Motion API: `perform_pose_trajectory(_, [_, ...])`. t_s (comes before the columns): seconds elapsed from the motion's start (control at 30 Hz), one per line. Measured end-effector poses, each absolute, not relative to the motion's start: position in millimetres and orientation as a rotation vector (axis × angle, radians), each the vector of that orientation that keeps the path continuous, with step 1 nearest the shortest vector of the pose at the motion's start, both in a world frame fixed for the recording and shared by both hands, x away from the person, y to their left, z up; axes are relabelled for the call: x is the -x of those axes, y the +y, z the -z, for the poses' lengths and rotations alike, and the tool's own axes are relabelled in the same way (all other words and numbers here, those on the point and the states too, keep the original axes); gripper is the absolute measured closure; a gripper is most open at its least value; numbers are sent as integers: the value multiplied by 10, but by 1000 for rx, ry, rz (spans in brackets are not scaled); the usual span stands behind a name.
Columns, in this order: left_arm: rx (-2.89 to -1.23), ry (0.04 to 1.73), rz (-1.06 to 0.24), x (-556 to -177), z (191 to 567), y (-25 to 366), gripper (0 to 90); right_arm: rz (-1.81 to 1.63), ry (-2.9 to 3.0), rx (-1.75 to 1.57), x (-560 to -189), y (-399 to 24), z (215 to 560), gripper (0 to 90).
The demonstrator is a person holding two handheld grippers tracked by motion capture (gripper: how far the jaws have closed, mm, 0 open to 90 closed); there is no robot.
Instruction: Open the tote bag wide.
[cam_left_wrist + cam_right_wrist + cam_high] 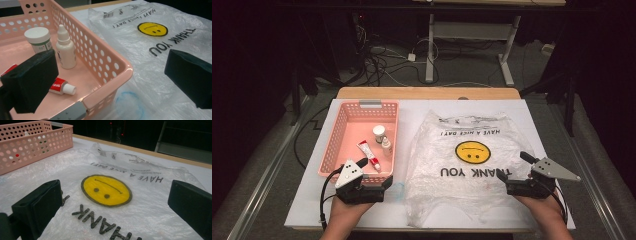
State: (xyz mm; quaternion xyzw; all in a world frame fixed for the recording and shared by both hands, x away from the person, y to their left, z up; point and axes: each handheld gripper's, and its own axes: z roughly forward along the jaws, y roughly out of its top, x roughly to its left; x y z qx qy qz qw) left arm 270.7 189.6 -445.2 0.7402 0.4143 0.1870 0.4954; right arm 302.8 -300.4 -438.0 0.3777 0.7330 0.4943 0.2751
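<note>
The right claw point(117, 207) stood wide open, its black jaws apart with nothing between them, low over a clear plastic bag point(150, 215) spread on the white worktop point(200, 173). A yellow smiley face point(106, 190), upside down, lay between the jaws. A pink perforated basket point(32, 143) sat at upper left.

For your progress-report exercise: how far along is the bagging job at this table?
Nothing looks done: the jar, dropper bottle and tube lie in the pink basket, and the plastic bag lies flat. In hand: nothing; the left gripper and right gripper hover open. Probably left: opening the bag and moving all three items.
</note>
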Motion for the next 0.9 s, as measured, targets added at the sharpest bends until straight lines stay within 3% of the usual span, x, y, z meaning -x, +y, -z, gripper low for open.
perform_pose_trajectory(0.9, [-1789, 1002, -429, -2724, 4425, 1907, 0, -1296, 1978, -1004, -3034, -3039, 4379, 0])
